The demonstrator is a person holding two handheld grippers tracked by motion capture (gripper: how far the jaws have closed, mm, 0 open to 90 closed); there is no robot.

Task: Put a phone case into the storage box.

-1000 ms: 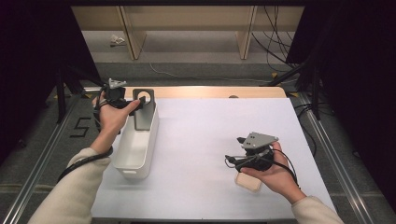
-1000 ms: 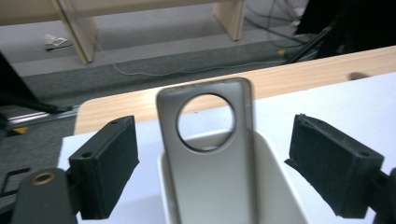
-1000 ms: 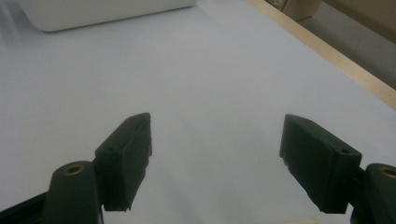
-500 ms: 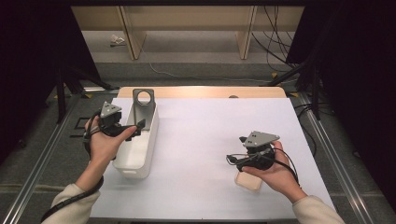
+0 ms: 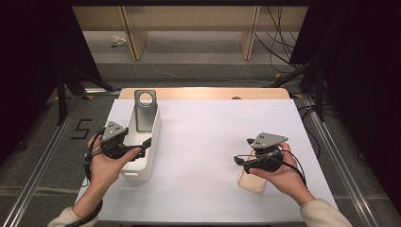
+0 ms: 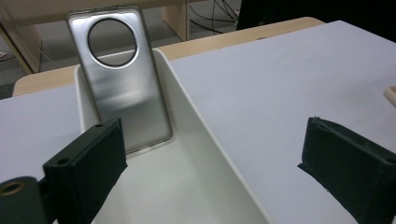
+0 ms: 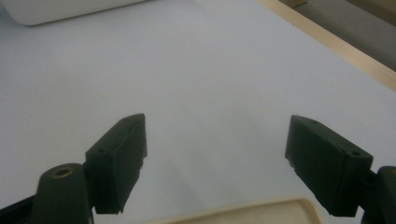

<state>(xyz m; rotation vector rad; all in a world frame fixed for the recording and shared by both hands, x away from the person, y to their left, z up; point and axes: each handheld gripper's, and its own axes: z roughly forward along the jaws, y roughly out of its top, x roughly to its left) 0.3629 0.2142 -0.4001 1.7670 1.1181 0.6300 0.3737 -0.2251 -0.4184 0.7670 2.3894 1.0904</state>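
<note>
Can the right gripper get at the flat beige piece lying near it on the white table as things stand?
Probably yes: the right gripper has open, empty jaws, and the flat beige piece lies right under that hand with nothing on top of it.

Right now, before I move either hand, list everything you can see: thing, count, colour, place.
Bin: one, white, long and open-topped, left part of the table.
Metal plate: one, silver-grey with a round hole near its top, standing in the bin's far end, leaning on the end wall.
Tray: one, beige, flat on the table under the right hand.
Table: one, white top with a wooden far edge.
Left hand-held gripper: one, black, at the bin's near left rim, jaws apart, nothing between them.
Right hand-held gripper: one, black, over the tray's near end, jaws apart, nothing between them.
</note>
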